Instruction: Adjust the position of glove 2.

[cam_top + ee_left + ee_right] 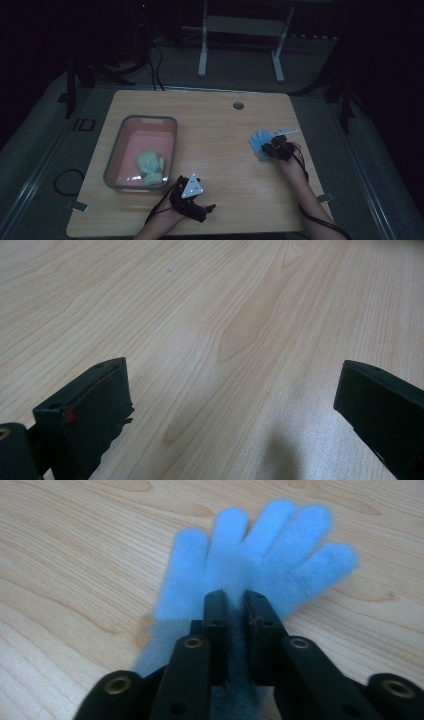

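Blue glove (260,143), flat on the table (220,130) at right of centre in the high view, pinched at its palm by the right gripper (235,597), jaws nearly together on the fabric. Step in hand: grasp. Next, probably, a lift toward the grey bin (116,150) at left, which holds a green glove (150,167). Left gripper (230,390) rests with jaws apart over bare wood.

Both tongs are black: the left tongs (192,200) carry a grey three-cornered plate with dark dots; the right tongs (235,602) show brass-ringed screw holes. Black cables trail along bare forearms.
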`<state>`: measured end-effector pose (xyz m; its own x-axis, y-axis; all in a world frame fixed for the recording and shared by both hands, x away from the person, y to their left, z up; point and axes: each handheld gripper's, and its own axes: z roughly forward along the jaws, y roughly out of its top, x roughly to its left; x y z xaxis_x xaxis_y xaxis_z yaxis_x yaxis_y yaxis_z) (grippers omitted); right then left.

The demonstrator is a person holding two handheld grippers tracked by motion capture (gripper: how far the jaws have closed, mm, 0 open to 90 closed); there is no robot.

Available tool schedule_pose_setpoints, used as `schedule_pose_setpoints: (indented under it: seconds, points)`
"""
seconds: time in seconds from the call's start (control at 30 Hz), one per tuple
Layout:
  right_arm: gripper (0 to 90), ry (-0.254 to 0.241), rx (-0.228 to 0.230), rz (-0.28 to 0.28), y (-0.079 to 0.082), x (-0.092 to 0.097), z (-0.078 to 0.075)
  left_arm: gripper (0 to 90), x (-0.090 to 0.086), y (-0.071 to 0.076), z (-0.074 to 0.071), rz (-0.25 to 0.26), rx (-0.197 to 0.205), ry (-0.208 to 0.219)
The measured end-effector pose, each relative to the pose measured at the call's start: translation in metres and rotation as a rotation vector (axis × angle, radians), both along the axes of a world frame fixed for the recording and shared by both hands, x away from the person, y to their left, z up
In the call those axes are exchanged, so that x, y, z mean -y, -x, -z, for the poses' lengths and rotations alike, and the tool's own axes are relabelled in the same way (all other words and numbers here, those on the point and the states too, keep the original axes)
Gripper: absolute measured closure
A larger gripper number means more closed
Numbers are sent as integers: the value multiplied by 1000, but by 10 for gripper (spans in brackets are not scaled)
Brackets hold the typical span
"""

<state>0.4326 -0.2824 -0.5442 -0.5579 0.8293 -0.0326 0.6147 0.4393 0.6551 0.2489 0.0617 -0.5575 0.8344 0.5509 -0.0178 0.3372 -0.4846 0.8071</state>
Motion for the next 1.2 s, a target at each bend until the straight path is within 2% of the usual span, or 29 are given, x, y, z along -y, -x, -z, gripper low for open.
schedule_pose_setpoints:
  seconds: [0.1,0.17,0.3,0.33,0.47,0.7,0.8,0.9,1.0,1.1,1.13,1.2]
  points:
    - [844,-8,-6,17,0,-1,-1,22,0,0,0,0,1,-3]
    - [868,-17,3,45,4,-2,-6,22,0,0,0,3,1,-6]
    - [870,-50,3,42,11,-8,-17,22,0,0,1,7,-3,-9]
    - [871,-68,9,29,20,-15,-30,22,0,0,1,6,-3,-8]
    - [872,-102,34,5,38,-31,-49,22,-1,0,1,4,-2,-5]
    - [872,-137,52,-26,70,-62,-69,22,-1,0,2,3,-6,-3]
    - [873,-164,65,-27,84,-74,-72,22,-1,-1,2,4,-3,-4]
    - [872,-201,54,-34,96,-86,-71,22,0,0,2,4,-2,-8]
    - [872,-217,31,-33,106,-96,-65,22,0,0,2,4,3,-12]
    - [872,-204,26,-32,112,-102,-60,22,0,0,2,5,4,-12]
    - [872,-222,9,-24,117,-104,-54,22,0,0,2,3,6,-12]
    - [872,-226,8,-10,121,-106,-49,22,-1,0,2,0,5,-7]
